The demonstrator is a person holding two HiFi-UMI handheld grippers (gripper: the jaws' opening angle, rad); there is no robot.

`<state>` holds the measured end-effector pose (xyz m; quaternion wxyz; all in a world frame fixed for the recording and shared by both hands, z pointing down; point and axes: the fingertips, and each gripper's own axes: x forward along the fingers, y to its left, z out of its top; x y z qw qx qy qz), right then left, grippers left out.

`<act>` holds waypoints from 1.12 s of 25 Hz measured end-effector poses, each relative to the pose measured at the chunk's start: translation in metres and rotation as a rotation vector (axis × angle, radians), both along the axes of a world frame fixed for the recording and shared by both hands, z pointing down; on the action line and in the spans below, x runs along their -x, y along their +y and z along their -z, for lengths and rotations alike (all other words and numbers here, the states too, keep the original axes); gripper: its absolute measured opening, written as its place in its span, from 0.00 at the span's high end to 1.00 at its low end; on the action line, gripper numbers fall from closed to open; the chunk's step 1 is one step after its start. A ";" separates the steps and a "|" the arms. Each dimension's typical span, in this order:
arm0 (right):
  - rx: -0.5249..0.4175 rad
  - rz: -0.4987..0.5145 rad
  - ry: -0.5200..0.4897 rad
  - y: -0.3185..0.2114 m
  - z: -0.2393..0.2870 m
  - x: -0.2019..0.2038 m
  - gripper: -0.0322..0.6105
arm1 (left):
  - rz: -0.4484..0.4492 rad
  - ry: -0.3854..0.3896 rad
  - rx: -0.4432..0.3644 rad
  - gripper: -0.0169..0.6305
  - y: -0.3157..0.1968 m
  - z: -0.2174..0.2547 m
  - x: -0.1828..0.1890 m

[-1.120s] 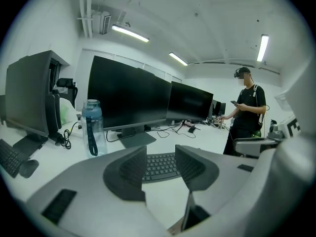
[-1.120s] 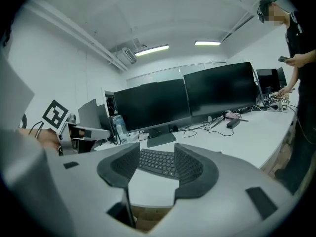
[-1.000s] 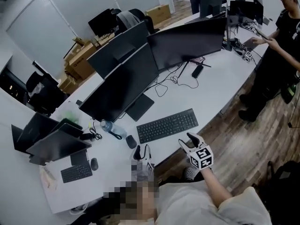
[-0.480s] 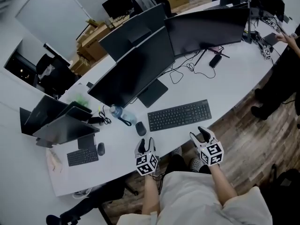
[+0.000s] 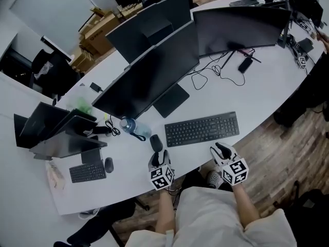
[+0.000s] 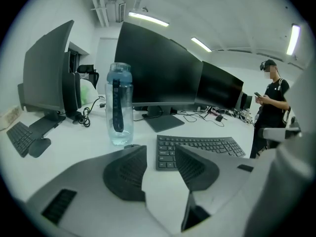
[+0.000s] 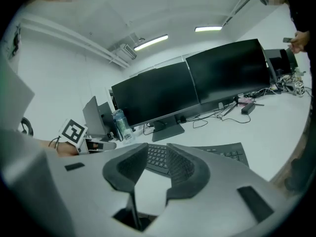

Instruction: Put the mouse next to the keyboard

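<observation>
Left claw (image 5: 160, 157), parted and empty, aims at the dark oval mouse (image 5: 156, 142) on the white curved bench (image 5: 257, 96), just left of the black flat keyboard (image 5: 201, 129), evidently to grasp it; the right claw (image 5: 222, 151), its jaws just narrowed on nothing, waits unused.

Entry: mouse and keyboard, positions as found.

Mouse (image 5: 155, 142): small, dark, oval. It lay flat on the white desk (image 5: 229, 94), with its long axis running away from me. It sat just beside the near left corner of the keyboard (image 5: 201, 129), separated by a narrow strip of desk and not touching. Nothing gripped it. My left gripper (image 5: 159, 154) stood just short of it, jaws apart and empty.

Keyboard: black, full-width, low-profile. It lay flat with its keys up. Its long side ran roughly along the desk's near edge, the right end set slightly farther from me than the left.
</observation>
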<state>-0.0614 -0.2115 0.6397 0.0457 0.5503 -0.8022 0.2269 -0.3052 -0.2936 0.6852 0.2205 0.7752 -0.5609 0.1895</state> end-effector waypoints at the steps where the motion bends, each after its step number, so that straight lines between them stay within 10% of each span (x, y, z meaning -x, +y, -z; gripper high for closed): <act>1: 0.007 0.016 -0.011 -0.003 -0.005 0.004 0.77 | 0.008 -0.004 0.012 0.69 -0.005 -0.007 0.004; 10: 0.125 0.035 -0.007 -0.035 -0.045 0.011 0.94 | 0.118 -0.022 0.101 0.69 -0.058 -0.060 0.034; 28: 0.208 0.120 -0.010 -0.068 -0.076 0.025 0.94 | 0.188 -0.087 0.262 0.49 -0.094 -0.121 0.042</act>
